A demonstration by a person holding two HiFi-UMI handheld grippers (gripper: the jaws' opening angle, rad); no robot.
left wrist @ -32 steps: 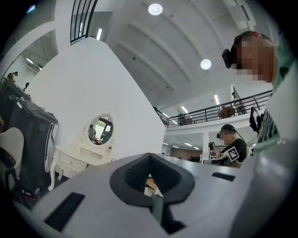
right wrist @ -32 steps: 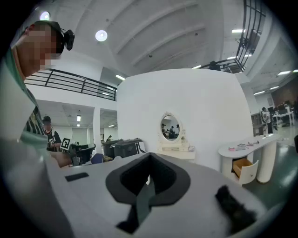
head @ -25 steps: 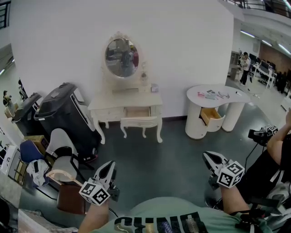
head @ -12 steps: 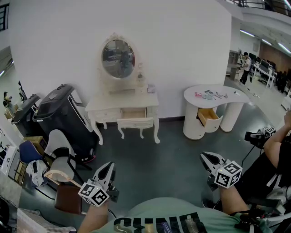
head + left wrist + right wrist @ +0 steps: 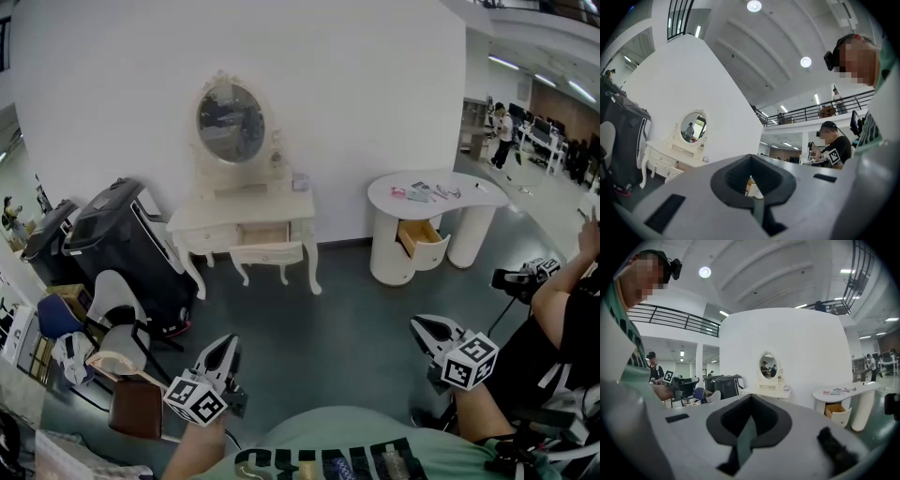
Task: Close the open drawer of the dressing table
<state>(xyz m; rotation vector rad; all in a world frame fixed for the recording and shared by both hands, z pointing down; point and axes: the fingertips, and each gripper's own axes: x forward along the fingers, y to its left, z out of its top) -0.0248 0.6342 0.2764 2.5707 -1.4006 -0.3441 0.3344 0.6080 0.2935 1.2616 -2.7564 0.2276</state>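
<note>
Left gripper [image 5: 223, 351] and right gripper [image 5: 427, 328] were seen with jaws pressed together, nothing pinched. The dressing table [image 5: 246, 208] was placed well ahead of both, nearer the left gripper's line, with its middle drawer [image 5: 267, 252] pulled out toward them.
</note>
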